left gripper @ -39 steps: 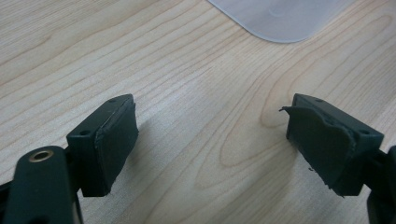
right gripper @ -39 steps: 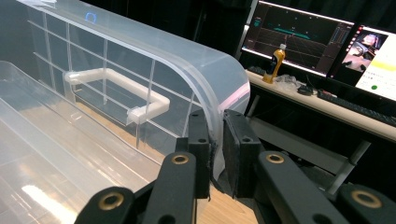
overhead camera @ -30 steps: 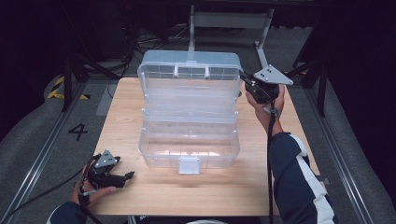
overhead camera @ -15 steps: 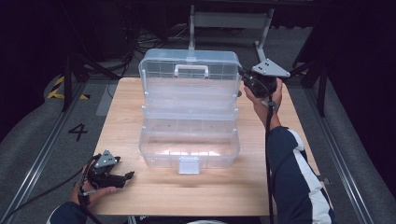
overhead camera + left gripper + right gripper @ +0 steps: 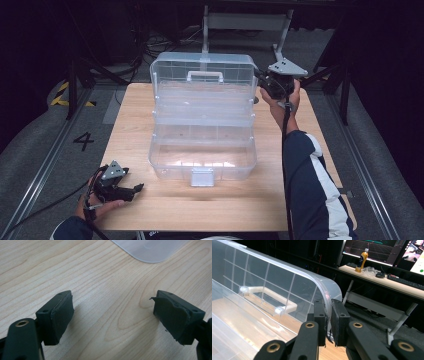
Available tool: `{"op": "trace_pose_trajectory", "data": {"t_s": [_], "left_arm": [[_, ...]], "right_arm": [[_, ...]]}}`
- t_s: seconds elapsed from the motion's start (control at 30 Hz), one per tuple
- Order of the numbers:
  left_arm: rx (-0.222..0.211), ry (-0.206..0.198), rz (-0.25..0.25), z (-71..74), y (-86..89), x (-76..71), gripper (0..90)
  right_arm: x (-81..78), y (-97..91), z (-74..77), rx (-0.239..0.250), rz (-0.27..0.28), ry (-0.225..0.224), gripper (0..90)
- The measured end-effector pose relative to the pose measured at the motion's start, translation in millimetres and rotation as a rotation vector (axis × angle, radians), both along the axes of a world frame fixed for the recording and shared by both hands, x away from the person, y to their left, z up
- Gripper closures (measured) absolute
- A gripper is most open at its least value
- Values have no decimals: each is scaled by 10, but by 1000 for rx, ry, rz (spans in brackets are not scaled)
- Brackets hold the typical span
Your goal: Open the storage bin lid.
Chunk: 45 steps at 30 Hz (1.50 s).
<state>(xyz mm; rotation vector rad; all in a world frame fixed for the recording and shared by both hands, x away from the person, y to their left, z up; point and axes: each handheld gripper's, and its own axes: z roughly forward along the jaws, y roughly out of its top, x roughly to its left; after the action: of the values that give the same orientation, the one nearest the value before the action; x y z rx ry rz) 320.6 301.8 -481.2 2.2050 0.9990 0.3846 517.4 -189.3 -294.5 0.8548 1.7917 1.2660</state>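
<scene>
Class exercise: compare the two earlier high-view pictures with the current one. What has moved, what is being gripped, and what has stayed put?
The clear plastic box's hinged lid has swung further upright, its white handle now facing the camera. The right gripper, shut on the lid's edge, has carried it up and away from the person. The clear box's lower trays, the wooden table and the open left gripper at the near left corner stayed as they were.

A clear plastic toolbox [image 5: 202, 125] stands open at the centre of the wooden table [image 5: 150, 210], its lid [image 5: 202, 67] raised toward the top of the frame. At the lid's right edge, the right gripper [image 5: 261, 80] clamps the rim. At lower left, the left gripper [image 5: 135, 189] rests on the table, fingers apart.
</scene>
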Motion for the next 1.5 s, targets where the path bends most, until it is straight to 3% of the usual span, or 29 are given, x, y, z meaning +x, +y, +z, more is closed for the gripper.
{"op": "trace_pose_trajectory", "data": {"t_s": [0.53,1.07,1.5], "left_arm": [[6,-3,2,2,0,3,170],[9,-10,3,0,8,-2,173],[5,-2,7,2,8,-3,174]], "right_arm": [[259,39,-32,-10,-26,44,836],[630,85,-141,-22,-54,134,834],[802,100,-230,-27,-64,181,832]]}}
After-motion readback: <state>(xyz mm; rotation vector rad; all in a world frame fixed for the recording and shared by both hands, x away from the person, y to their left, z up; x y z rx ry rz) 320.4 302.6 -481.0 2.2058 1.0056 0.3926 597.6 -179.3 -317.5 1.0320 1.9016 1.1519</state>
